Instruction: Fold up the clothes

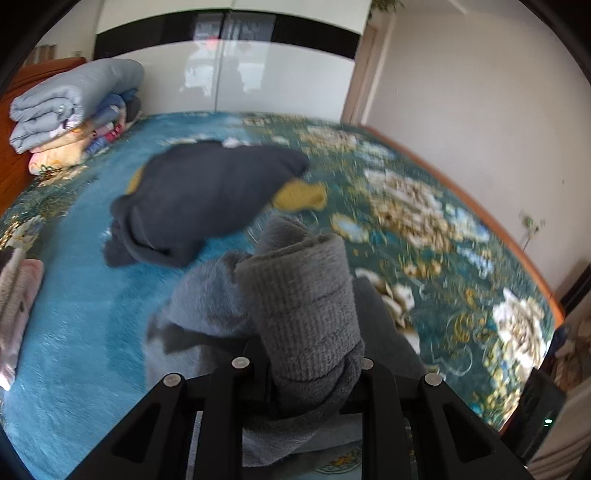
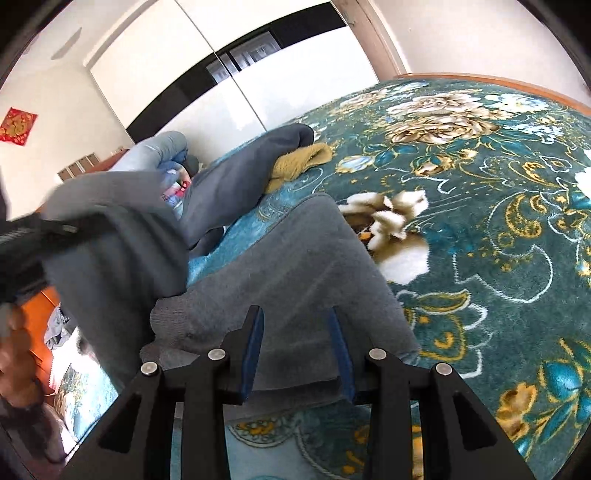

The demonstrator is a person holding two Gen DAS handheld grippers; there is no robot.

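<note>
Left tool (image 1: 306, 365) clamps grey garment (image 1: 303, 295); right tool (image 2: 297, 350) agape over it.

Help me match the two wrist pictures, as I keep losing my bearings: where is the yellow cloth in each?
Left wrist: the yellow cloth lies just above centre, poking out from under the dark garment's right end.
Right wrist: the yellow cloth lies upper centre, right of the dark garment.
Shared landmark: the white wardrobe with a black band beyond the bed.
</note>
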